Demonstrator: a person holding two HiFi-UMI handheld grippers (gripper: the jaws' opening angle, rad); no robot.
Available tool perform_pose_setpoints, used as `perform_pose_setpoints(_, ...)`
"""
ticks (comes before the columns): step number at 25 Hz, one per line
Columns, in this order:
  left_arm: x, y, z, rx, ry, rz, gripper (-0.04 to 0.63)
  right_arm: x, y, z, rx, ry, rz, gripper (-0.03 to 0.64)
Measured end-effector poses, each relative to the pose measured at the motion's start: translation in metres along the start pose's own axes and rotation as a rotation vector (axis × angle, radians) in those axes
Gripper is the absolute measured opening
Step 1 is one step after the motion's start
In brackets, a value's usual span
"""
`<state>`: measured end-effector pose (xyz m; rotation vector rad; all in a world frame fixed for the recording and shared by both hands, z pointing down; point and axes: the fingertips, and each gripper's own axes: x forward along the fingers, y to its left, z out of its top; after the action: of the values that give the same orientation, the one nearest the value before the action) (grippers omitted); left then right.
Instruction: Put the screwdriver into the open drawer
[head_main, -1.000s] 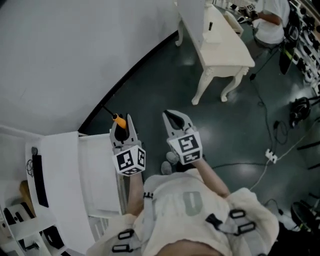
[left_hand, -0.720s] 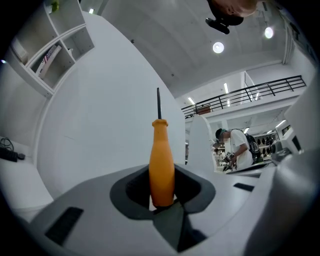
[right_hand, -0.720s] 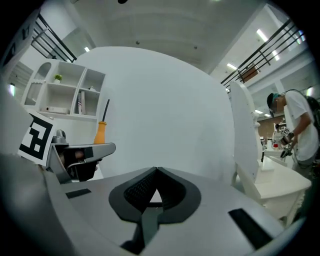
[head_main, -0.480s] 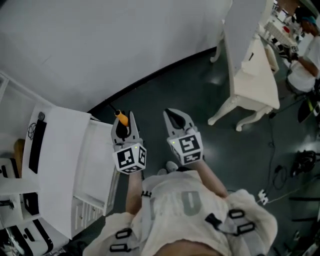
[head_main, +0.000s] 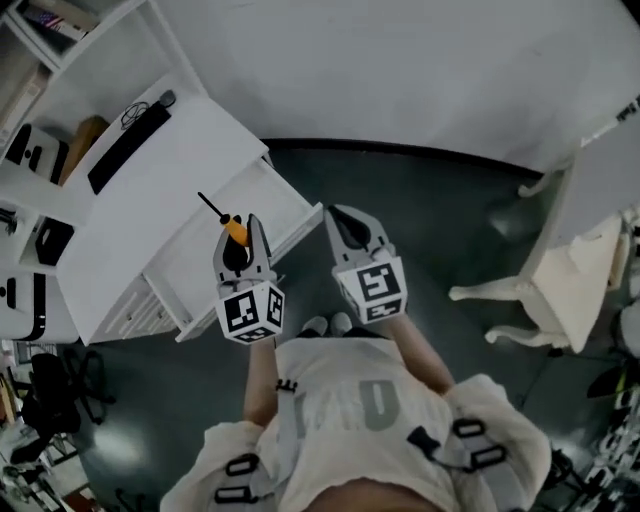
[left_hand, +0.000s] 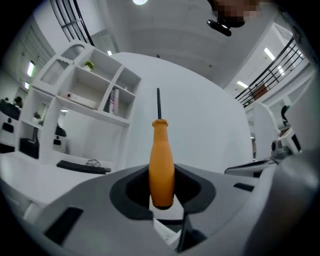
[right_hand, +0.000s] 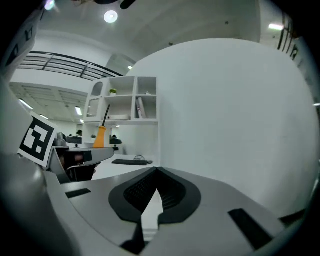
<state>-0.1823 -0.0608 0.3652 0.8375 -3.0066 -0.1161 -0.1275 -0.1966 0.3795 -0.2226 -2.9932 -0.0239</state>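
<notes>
As the open drawer (head_main: 203, 247) is swung to ten o'clock, within reach, the screwdriver (head_main: 235, 229) is clamped in the left tool (head_main: 246, 238); right tool (head_main: 350, 228) shut.

A: What's hidden at the left tongs (head_main: 240, 240)?
B: The lower end of the screwdriver (head_main: 233, 229) is buried between them, and they cover part of the drawer (head_main: 205, 250) below.
A: And right of the right tongs (head_main: 350, 228)?
B: A white table (head_main: 572, 265), cut off by the picture's edge.
</notes>
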Motion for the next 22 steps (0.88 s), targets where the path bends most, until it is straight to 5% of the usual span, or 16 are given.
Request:
perform_pose_setpoints(11,-0.102,0.124,-0.009,-0.032,0.015,0.433,0.097,0.058,0.134,-0.001,-0.089,0.003,0.4,0.005)
perform_pose_setpoints(22,-0.169,0.234,-0.01,-0.09,0.007,0.612,0.096,0.105,0.242,0.002,-0.124,0.026,0.537,0.005)
